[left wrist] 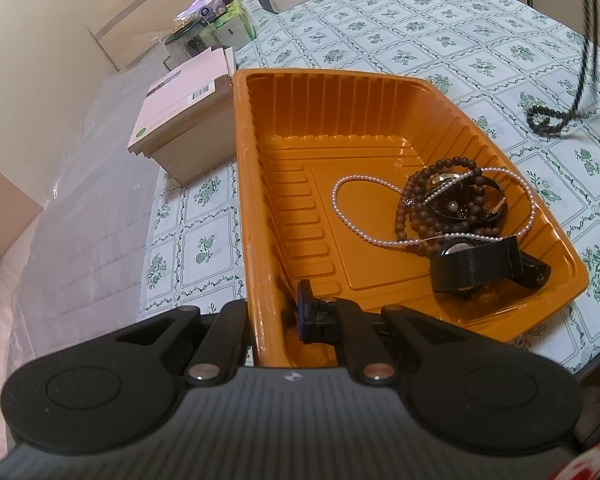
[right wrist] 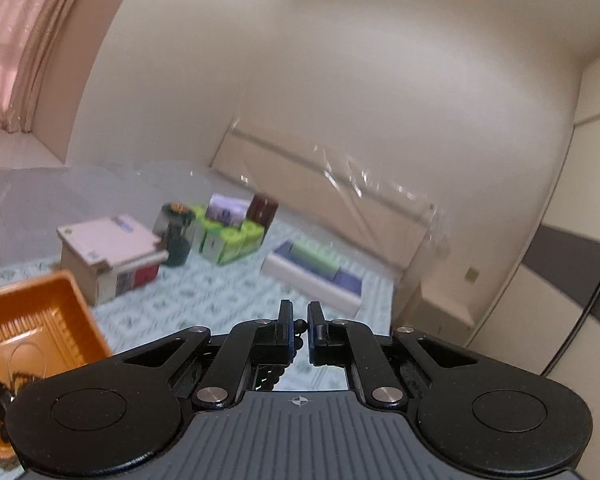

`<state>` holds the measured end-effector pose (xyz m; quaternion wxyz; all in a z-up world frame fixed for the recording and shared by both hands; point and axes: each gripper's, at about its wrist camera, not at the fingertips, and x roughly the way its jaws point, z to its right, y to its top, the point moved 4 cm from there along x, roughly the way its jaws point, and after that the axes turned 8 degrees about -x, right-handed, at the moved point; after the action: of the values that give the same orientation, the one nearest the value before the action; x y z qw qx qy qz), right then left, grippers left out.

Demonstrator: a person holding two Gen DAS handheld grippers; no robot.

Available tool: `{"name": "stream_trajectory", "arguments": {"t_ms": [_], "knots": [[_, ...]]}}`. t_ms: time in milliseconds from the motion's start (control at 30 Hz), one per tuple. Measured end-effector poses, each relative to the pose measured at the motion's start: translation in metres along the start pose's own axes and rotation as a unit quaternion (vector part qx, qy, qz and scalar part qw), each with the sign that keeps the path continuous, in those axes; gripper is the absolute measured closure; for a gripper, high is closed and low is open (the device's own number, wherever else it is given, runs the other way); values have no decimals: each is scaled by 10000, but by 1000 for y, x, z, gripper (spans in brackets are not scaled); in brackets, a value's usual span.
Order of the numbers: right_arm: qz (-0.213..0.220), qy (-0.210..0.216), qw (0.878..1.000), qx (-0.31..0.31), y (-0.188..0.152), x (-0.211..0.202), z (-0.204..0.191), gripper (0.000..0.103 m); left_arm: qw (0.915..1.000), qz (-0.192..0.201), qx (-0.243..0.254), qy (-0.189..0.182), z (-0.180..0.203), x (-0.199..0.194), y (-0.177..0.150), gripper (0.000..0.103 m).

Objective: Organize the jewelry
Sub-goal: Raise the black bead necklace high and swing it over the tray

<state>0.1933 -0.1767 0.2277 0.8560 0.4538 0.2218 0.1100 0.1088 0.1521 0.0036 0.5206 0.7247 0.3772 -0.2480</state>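
My left claw (left wrist: 274, 316) is clamped on the near left wall of the one orange tray (left wrist: 256, 152). My right claw (right wrist: 299, 330) is pinched on one dark bead strand (right wrist: 298, 338), lifted above the tabletop (left wrist: 420, 28); the strand's lower end (left wrist: 548, 118) still coils on the cloth, right of the tray. Inside the tray lie one white pearl string (left wrist: 342, 200), one brown bead necklace (left wrist: 410, 208), and two watches: one tangled in the beads (left wrist: 460, 200), one black-strapped (left wrist: 474, 266). The tabletop wears a green floral cloth. Boxes (left wrist: 180, 116) stand along its far edge beneath cream walls; pink curtains (right wrist: 8, 48) hang left.
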Motion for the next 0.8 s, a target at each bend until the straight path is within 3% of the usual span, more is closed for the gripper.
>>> {"name": "stream_trajectory", "arguments": {"t_ms": [400, 800], "knots": [[325, 74, 9956, -871, 71, -12, 10, 97, 10000, 9, -2, -12, 0, 0, 1, 97], [630, 315, 9881, -1368, 123, -15, -9, 97, 10000, 4, -32, -52, -1, 0, 0, 97]]}}
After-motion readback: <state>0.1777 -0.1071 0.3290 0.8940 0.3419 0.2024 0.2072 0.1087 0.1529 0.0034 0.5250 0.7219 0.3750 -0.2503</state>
